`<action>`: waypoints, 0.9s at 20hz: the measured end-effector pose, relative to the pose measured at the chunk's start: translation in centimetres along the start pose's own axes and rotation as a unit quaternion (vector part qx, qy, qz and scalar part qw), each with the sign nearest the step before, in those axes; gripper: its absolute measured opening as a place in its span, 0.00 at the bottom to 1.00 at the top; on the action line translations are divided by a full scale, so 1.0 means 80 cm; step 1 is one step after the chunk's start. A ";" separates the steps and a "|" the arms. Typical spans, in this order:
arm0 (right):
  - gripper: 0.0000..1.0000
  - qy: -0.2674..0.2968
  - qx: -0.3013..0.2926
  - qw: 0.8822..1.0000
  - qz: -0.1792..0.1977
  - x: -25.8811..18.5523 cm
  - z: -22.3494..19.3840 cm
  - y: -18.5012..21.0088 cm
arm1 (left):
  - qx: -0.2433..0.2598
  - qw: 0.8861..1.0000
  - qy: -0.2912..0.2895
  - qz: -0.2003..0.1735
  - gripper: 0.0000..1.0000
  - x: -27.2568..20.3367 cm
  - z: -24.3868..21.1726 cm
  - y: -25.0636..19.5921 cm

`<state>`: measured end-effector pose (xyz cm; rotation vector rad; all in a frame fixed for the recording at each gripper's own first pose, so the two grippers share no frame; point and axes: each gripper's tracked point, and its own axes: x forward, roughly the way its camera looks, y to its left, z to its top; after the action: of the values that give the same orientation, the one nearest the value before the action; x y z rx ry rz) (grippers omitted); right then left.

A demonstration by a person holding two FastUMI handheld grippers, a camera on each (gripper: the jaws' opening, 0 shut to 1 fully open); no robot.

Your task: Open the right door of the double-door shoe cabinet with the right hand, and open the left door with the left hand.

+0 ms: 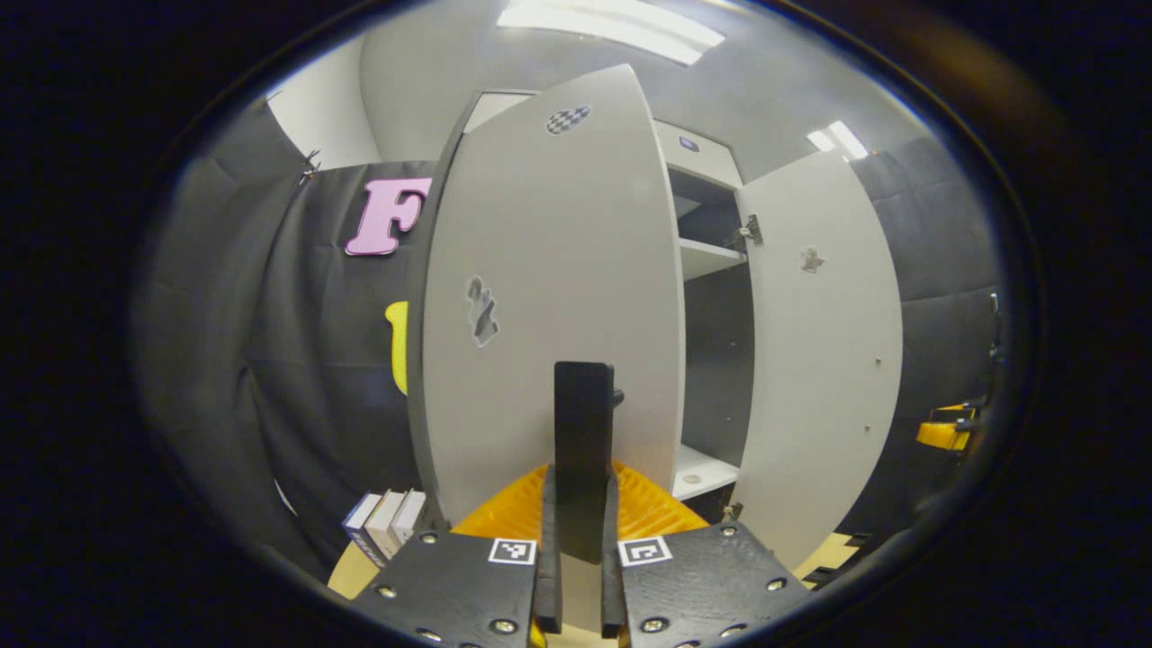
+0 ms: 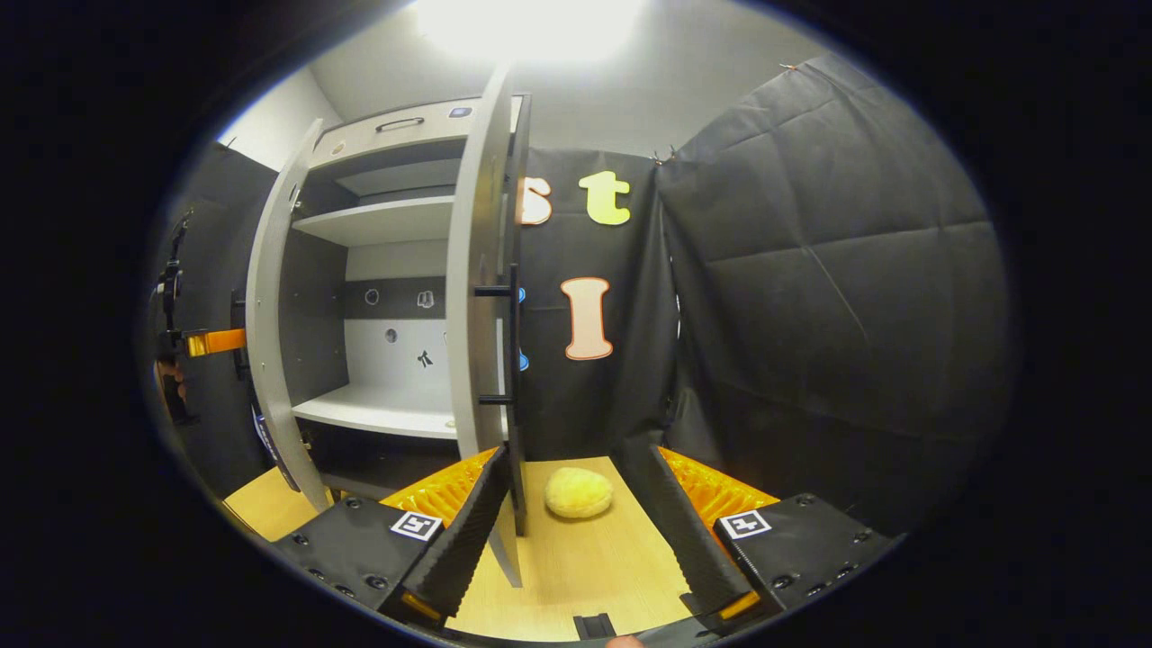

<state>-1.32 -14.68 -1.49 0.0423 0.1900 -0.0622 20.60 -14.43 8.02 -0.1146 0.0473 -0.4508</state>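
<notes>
Fingers of the left gripper [image 1: 582, 549] are clenched on the black bar handle [image 1: 583, 450] of the pale grey left cabinet door [image 1: 549, 297], one black pad pressing each side of the upright bar. That door stands swung out towards the camera, a dark sticker [image 1: 481, 310] on its face, and three books [image 1: 385, 520] stand on the wooden floor by its lower corner. Past its edge the white double-door shoe cabinet [image 1: 706, 261] shows its shelves, with the right cabinet door [image 1: 823, 360] standing wide open beyond.

Right gripper [image 2: 576, 531] is released, its fingers spread well apart; the left finger lies just beside the right door's lower edge, though contact cannot be told, and the right finger is clear of it. This door's slim black handle [image 2: 513, 333] rises above, ungrasped. A round yellow sponge-like lump [image 2: 579, 492] sits on the light wooden floor [image 2: 576, 576] between the fingers, farther off
</notes>
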 end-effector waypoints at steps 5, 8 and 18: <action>0.93 0.000 0.000 1.000 0.017 -0.007 0.000 0.033 | 0.018 0.999 0.000 0.042 0.12 -0.045 -0.002 0.061; 0.93 -0.002 -0.002 1.000 0.027 -0.011 0.004 0.051 | 0.055 0.993 0.004 0.105 0.07 -0.071 0.001 0.114; 0.93 -0.011 -0.028 0.998 0.061 -0.031 0.009 0.094 | 0.044 0.990 -0.015 0.137 0.00 -0.096 0.004 0.163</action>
<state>-3.14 -7.04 -0.04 -0.0027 0.1658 0.0639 19.35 0.60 6.92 -0.0268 0.0138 -0.1770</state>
